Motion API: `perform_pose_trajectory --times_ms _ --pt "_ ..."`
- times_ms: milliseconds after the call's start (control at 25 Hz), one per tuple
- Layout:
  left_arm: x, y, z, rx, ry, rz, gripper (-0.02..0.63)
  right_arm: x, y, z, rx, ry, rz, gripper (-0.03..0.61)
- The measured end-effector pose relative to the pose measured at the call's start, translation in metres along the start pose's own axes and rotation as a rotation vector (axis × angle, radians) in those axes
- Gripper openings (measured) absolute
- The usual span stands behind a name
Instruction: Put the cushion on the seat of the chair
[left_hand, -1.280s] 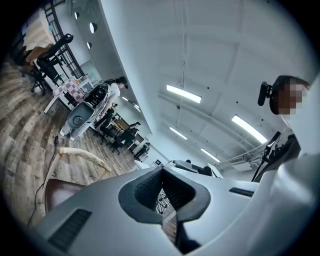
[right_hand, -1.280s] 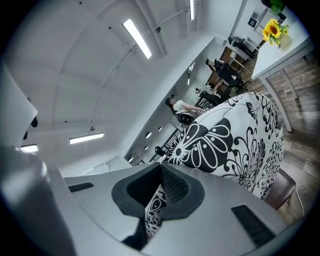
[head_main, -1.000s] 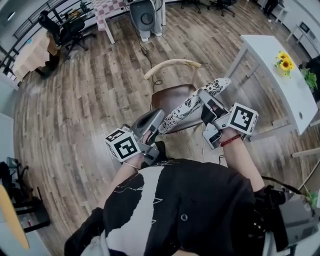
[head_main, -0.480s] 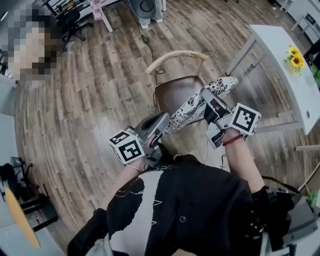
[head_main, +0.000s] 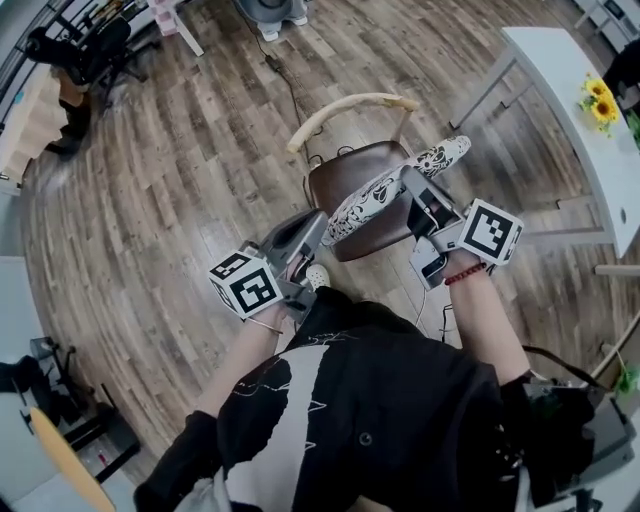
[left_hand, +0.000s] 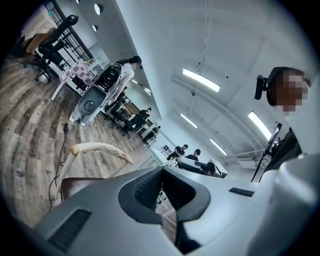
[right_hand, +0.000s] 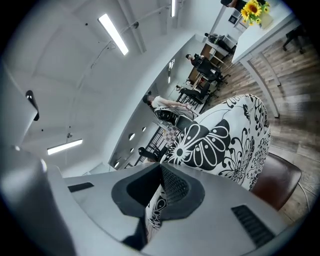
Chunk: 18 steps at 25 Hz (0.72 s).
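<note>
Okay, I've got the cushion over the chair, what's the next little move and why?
Probably lower the right gripper a little and lay the cushion flat before letting go. Its jaws are shut on the cushion's edge, and the cushion looks tilted above the brown seat, apparently not resting on it.

You get bright, even indoor light from the ceiling strip lights (left_hand: 201, 80); they blow out to pure white in both gripper views. In the head view the wood floor (head_main: 180, 200) carries a soft sheen, shadows are faint, and the white desk (head_main: 560, 110) is close to clipping. Your black top (head_main: 400, 400) reads as flat dark. Fisheye bend is heavy, and a black vignette rings both gripper views. Up close the fingers (left_hand: 145, 192) are soft and out of focus. The cushion (right_hand: 225, 135) print is crisp.
</note>
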<state>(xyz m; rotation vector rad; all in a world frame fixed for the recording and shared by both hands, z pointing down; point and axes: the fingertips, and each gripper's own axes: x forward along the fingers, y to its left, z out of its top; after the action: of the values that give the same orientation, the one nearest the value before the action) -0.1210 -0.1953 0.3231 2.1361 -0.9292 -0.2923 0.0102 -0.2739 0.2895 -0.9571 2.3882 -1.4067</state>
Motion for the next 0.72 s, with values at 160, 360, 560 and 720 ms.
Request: perform_pose_trajectory --times_ms 160,360,560,720 --pt "0.010 0.022 -0.001 -0.021 0.019 -0.004 0.011 0.010 -0.018 -0.002 -0.007 -0.003 -0.030 0.015" --pt "0.024 0.052 0.004 -0.040 0.062 -0.013 0.011 0.039 -0.038 0.007 -0.005 -0.025 -0.061 0.015" --pt "0.044 0.083 0.015 -0.053 0.111 -0.029 0.011 0.078 -0.055 0.026 -0.002 -0.048 -0.093 0.015" --pt "0.052 0.102 0.020 -0.075 0.131 -0.043 0.011 0.100 -0.061 0.036 0.002 -0.075 -0.102 0.015"
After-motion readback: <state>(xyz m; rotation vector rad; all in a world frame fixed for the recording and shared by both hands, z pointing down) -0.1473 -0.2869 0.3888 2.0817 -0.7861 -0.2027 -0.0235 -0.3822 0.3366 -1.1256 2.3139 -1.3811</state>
